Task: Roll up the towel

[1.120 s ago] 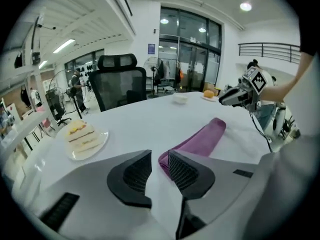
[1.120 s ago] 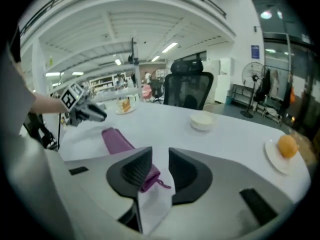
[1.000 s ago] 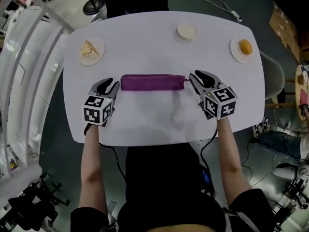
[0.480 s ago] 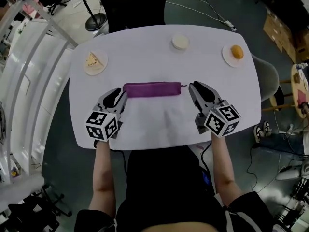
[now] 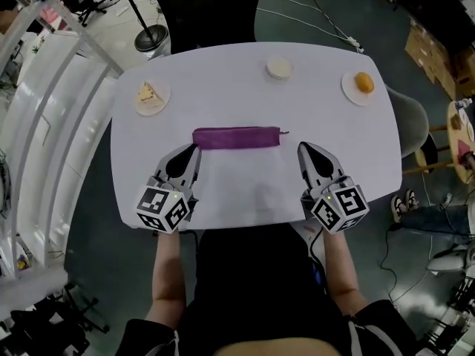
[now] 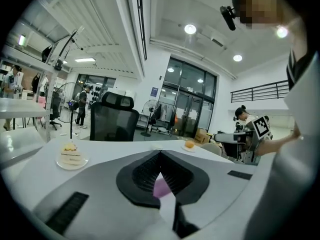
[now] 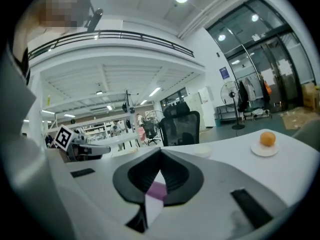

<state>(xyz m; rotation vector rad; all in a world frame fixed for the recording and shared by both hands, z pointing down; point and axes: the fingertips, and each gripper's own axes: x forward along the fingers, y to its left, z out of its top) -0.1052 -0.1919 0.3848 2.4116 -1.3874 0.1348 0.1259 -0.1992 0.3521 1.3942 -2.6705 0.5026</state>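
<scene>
Towel (image 5: 237, 137): rolled, purple, across the middle of the white table (image 5: 245, 199).
Left gripper (image 5: 196, 147): jaws just closed, tips together, empty, near the towel's left end.
Right gripper (image 5: 301, 147): likewise, near its right end.
Far edge: cake plate (image 5: 151, 95), small dish (image 5: 279, 68), orange (image 5: 364, 82).
Room: office chair (image 5: 204, 13), grey floor.

The towel (image 5: 236, 137) lies on the table (image 5: 223, 73) just ahead of the left gripper (image 5: 194, 149) and right gripper (image 5: 303, 148), spanning between their tips. Farther ahead sit a cake plate (image 5: 151, 95) out to the left, a small dish (image 5: 279, 68) between, and a fruit plate (image 5: 363, 84) out to the right.
</scene>
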